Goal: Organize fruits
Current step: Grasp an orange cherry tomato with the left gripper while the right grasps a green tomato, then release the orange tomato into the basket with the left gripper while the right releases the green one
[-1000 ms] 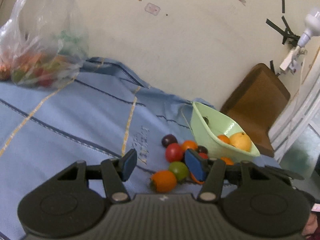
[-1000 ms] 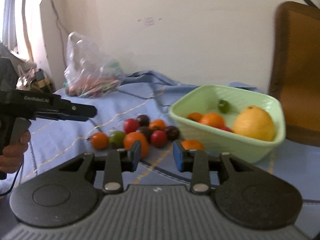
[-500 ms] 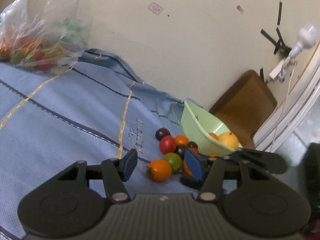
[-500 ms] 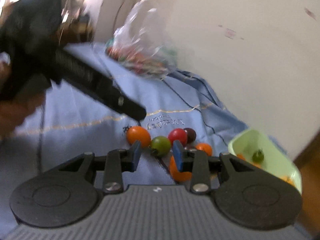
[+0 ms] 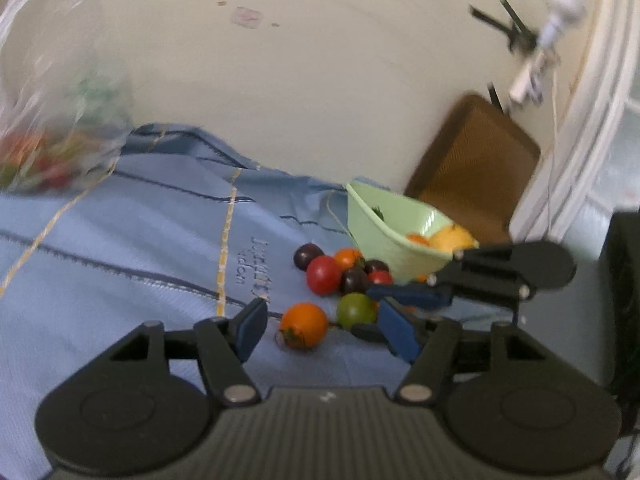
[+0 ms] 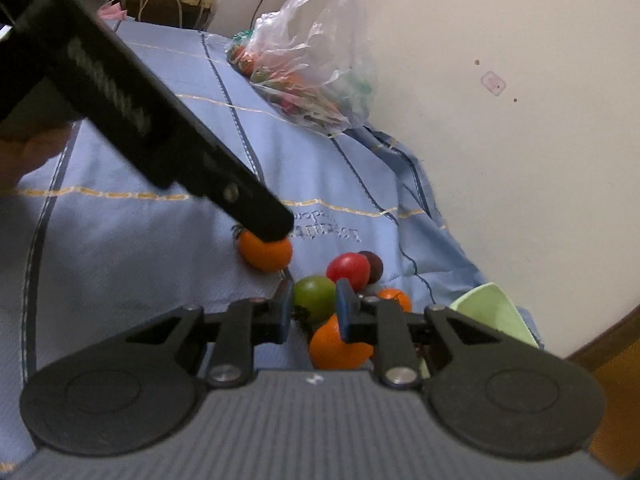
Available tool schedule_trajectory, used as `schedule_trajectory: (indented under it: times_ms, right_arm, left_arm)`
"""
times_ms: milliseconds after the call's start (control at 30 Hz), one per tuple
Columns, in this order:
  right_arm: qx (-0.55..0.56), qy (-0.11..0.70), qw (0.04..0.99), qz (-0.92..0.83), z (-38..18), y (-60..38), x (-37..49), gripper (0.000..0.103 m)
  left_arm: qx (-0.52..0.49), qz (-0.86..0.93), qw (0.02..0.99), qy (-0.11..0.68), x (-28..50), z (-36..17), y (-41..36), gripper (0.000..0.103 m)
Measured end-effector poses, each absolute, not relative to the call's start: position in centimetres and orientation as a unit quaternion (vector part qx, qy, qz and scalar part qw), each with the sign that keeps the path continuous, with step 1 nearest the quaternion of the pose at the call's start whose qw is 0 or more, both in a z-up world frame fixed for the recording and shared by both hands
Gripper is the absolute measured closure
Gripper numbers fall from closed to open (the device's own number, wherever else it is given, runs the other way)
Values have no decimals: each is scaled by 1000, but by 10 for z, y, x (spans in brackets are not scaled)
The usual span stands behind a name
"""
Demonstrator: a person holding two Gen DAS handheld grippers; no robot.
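Our right gripper (image 6: pixel 314 310) is closed on the green tomato (image 6: pixel 314 298). Its jaws have just been closing, and the two blue pads (image 6: pixel 285 312) now press the tomato's sides low in the middle of the right wrist view. Just below it, partly behind the right pad, lies a larger orange fruit (image 6: pixel 338 346) on the blue striped cloth (image 6: pixel 132 248). Up and to the right of the green tomato sit a red tomato (image 6: pixel 348 270) and a dark purple one (image 6: pixel 374 266), touching each other.

Our left gripper (image 5: pixel 324 326) stands open, its jaws having just been opening. The orange tomato (image 5: pixel 302 325) lies on the cloth between the two pads, touching neither. In the right wrist view the same gripper crosses from the upper left as a black bar, and its tip overlaps that orange tomato. A hand (image 6: pixel 24 156) shows at the left edge.

The pale green bowl (image 5: pixel 376 224) stands right of centre in the left wrist view, just beyond the cluster of tomatoes. It holds a yellow-orange fruit (image 5: pixel 450 238) and some smaller orange ones. A clear plastic bag (image 6: pixel 316 60) with more small fruits rests on the cloth by the wall, well apart from the bowl. A brown chair back (image 5: pixel 472 168) rises behind the bowl.
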State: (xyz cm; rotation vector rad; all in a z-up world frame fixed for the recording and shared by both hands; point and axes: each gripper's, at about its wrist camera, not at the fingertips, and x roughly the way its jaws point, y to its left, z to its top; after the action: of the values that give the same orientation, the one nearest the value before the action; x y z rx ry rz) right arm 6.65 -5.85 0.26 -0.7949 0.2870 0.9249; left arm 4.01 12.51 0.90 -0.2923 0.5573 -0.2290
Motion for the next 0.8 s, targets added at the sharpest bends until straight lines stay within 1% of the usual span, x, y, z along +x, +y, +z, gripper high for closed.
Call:
schedule_trajectory:
  times_ms: [133, 167, 200, 267, 300, 333, 400, 433, 467, 633, 700, 800]
  right_arm:
    - [-394, 127, 803, 429, -1, -47, 68, 76]
    - [-400, 127, 802, 425, -2, -44, 68, 74]
    - [-408, 128, 800, 420, -3, -41, 69, 71]
    - [-419, 124, 799, 412, -6, -40, 71, 70]
    - [-418, 125, 800, 412, -5, -41, 72, 70]
    - [-416, 127, 800, 414, -5, -42, 72, 70]
    - [-417, 125, 799, 415, -4, -45, 72, 69]
    - [-419, 123, 799, 415, -5, -45, 72, 69]
    - [-420, 122, 798, 414, -5, -44, 72, 69]
    - [-435, 117, 794, 408, -7, -41, 71, 69]
    - [-440, 116, 793, 406, -6, -40, 68, 74]
    - [-415, 99, 811, 400, 0, -47, 65, 74]
  left_arm:
    - [-119, -111, 943, 290, 50, 6, 118, 41]
    - [-119, -107, 942, 294, 53, 5, 118, 41]
    - [-121, -104, 942, 297, 55, 3, 120, 41]
    - [-125, -98, 939, 306, 61, -1, 123, 43]
    - [-125, -94, 938, 311, 62, -3, 124, 47]
    - [-123, -89, 937, 313, 63, -6, 125, 55]
    - [-124, -93, 937, 313, 63, -6, 126, 66]
    - [-128, -99, 936, 313, 63, -7, 126, 68]
    - [-127, -102, 936, 312, 62, -7, 125, 72]
    - [-103, -99, 942, 305, 57, -6, 117, 73]
    - [-108, -95, 943, 299, 56, -5, 119, 73]
    - [-134, -97, 943, 287, 52, -1, 125, 73]
